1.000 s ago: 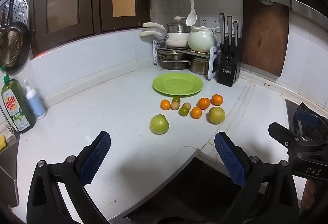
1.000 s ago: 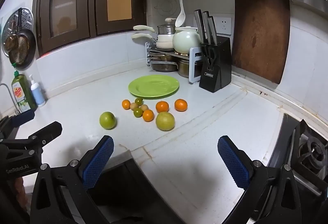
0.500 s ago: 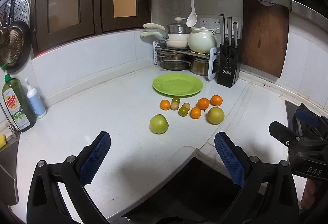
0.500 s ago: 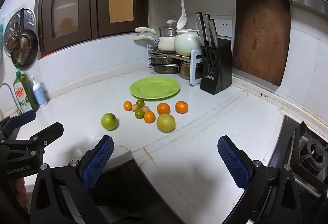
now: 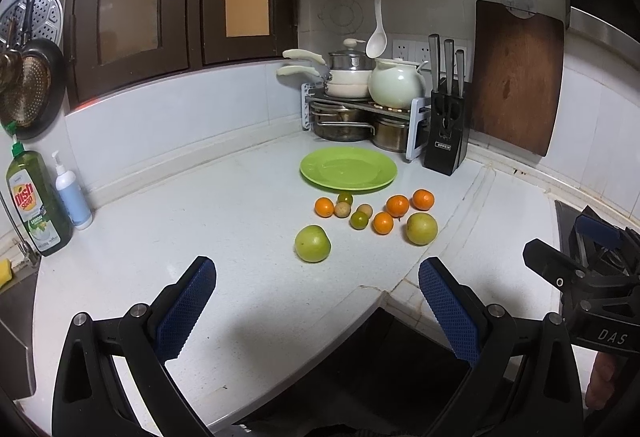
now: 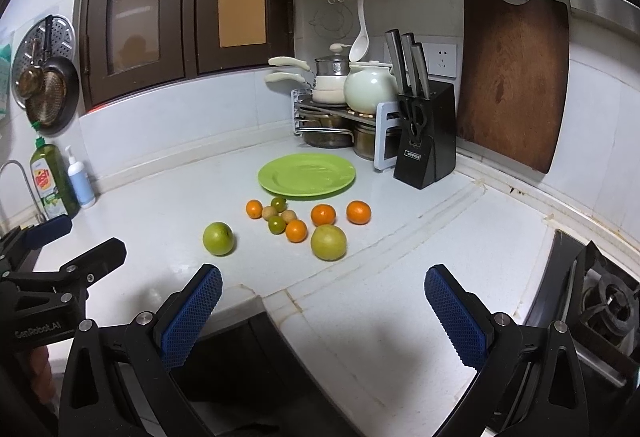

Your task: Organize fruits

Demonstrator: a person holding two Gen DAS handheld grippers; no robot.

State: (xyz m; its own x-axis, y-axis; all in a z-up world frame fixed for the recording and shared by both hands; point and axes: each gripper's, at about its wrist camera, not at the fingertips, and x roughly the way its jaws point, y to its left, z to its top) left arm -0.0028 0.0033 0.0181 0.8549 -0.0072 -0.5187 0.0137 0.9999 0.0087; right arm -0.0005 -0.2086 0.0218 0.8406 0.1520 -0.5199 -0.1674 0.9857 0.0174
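A green plate (image 5: 348,169) (image 6: 307,176) sits empty on the white counter. In front of it lie several small oranges (image 5: 397,205) (image 6: 322,215), small green and tan fruits (image 5: 359,220) (image 6: 276,224), a green apple (image 5: 312,243) (image 6: 218,238) and a yellow-green apple (image 5: 421,228) (image 6: 328,242). My left gripper (image 5: 316,301) is open and empty, held back over the counter's front edge. My right gripper (image 6: 322,303) is open and empty, also short of the fruit.
A pot rack (image 5: 352,109), a black knife block (image 5: 446,141) and a wooden cutting board (image 5: 516,77) stand behind the plate. Dish soap (image 5: 36,201) and a pump bottle (image 5: 72,193) stand at the left by the sink. A gas stove (image 6: 600,301) is at the right.
Both views have crept slightly nearer the fruit and a little higher. Both grippers stay open and empty. No fruit has moved.
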